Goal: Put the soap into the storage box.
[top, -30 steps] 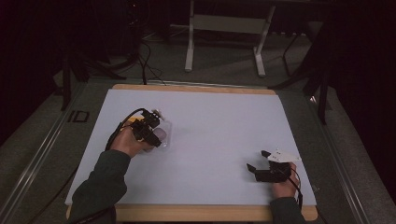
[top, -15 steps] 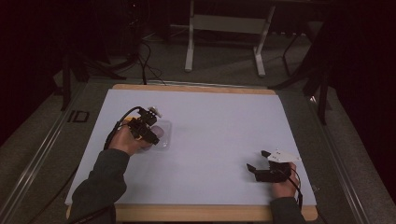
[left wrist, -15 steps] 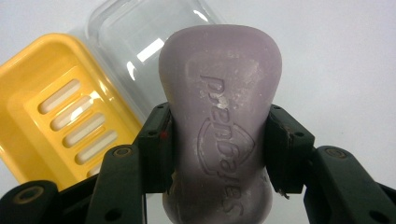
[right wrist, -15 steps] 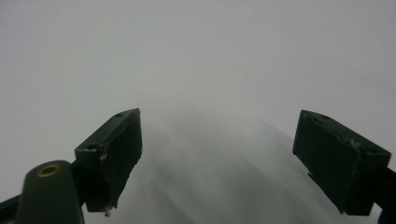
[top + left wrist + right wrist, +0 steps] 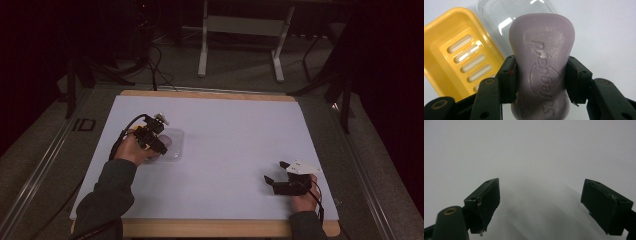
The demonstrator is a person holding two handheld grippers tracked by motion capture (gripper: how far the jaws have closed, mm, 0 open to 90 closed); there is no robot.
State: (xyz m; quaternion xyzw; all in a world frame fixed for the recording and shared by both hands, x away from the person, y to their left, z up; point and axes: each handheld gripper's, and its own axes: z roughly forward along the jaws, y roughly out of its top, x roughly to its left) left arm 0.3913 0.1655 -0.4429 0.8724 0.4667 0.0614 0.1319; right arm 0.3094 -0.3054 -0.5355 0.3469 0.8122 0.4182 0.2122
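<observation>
Dark lab, white-topped table [image 5: 225, 150], floor cables [image 5: 160, 65]

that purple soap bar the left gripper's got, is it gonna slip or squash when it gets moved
The soap looks solid with crisp embossed lettering, so probably stiff. Its rounded, smooth sides could slide between the left gripper pads, though they clamp its narrow waist. Scuffs suggest a surface that marks easily.

Dim, dark-edged high view; bright, soft close-ups, hazy right one.
</observation>
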